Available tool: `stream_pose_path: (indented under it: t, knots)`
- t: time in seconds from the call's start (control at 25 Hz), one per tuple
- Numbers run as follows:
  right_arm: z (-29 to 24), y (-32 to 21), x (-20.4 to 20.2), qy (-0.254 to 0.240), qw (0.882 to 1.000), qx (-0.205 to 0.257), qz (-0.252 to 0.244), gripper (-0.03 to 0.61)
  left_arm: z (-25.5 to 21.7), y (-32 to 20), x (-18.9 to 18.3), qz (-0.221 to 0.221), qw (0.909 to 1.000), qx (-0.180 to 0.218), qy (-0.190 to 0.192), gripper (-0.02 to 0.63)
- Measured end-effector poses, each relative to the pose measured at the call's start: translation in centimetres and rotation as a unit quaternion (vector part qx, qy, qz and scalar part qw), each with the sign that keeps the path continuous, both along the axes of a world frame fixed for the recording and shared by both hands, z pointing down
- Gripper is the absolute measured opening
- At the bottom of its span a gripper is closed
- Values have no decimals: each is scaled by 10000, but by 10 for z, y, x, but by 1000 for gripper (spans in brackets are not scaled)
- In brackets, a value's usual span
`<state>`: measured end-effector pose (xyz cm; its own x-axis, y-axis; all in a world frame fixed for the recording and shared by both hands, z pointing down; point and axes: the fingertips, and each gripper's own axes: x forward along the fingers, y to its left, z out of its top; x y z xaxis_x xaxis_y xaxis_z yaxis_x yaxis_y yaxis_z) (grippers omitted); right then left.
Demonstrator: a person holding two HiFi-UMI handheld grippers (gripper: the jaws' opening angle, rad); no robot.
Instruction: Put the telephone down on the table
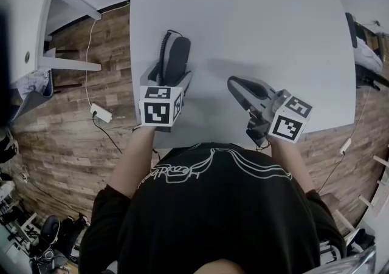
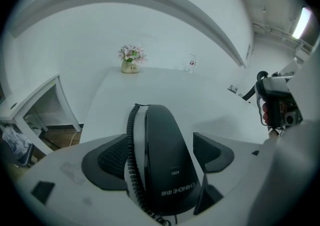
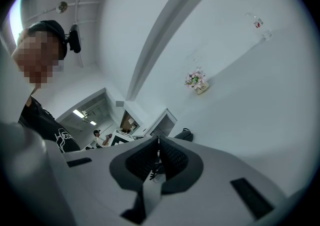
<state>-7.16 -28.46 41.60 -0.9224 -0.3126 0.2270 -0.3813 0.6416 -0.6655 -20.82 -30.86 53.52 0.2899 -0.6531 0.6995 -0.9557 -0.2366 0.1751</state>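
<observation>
The broad, pale grey, smooth-topped bench (image 1: pixel 255 36) fills most of the head view, with plank-wood floor (image 1: pixel 67 127) showing beyond its left and right edges. Nearly all of the bench is bare. Only a small pot of pink flowers (image 2: pixel 131 64) and a small clear glass (image 2: pixel 192 62) stand at its far end, well apart from the work.

Over the bench's near left part, close to the near edge and not far from the left edge, the left gripper (image 1: pixel 170 75) reaches forward and low. Its jaws are spread as wide as they go, one on each side of the glossy black plastic telephone handset (image 1: pixel 176 54). The right pad stands visibly clear of the handset. The black coiled cord (image 2: pixel 131 140) runs down between the handset and the left pad. The handset seems to lie flat on the bench rather than hang in a pinch, so the put-down looks all but done.

The right gripper (image 1: pixel 238 84) sits over the bench's near middle, tilted aside, with its jaws pressed together on nothing, apparently kept out of the way.

Backing the left gripper straight toward the near edge looks free of obstacles, though the cord beside the left pad could snag and drag the handset toward the bench's left edge
</observation>
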Motion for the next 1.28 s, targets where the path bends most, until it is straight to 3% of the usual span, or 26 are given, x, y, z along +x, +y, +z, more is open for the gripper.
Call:
stream_pose_path:
  t: [0.12,0.2,0.28,0.4,0.48,0.68,0.76,0.88,1.04,1.28]
  knots:
    - [-9,20,7,7,10000,76,14,40,-24,21,-5,9,9997,257,53,380]
    - [-15,32,14,16,9999,158,-8,40,-43,36,-4,-36,9987,395,316,379]
    - [-23,46,18,0,9997,241,-57,40,-64,55,0,-73,9956,480,806,377]
    - [-40,71,20,-120,9989,389,-220,40,-101,85,17,1,9826,641,1741,373]
    - [-49,90,23,-164,9977,551,-358,40,-124,104,35,110,9744,857,2075,348]
    - [-72,147,39,-196,9954,784,-515,40,-176,172,75,393,9544,1359,2629,83]
    - [-81,174,50,-271,9942,892,-544,40,-194,205,97,607,9424,1602,2871,26]
    - [-89,214,67,-312,9923,1034,-598,40,-206,246,130,816,9350,1760,2970,6]
    - [-98,235,72,-276,9896,1219,-714,40,-210,263,134,821,9358,1809,2911,6]
    - [-114,290,104,-351,9861,1424,-787,39,-226,319,160,740,9268,2045,3060,6]
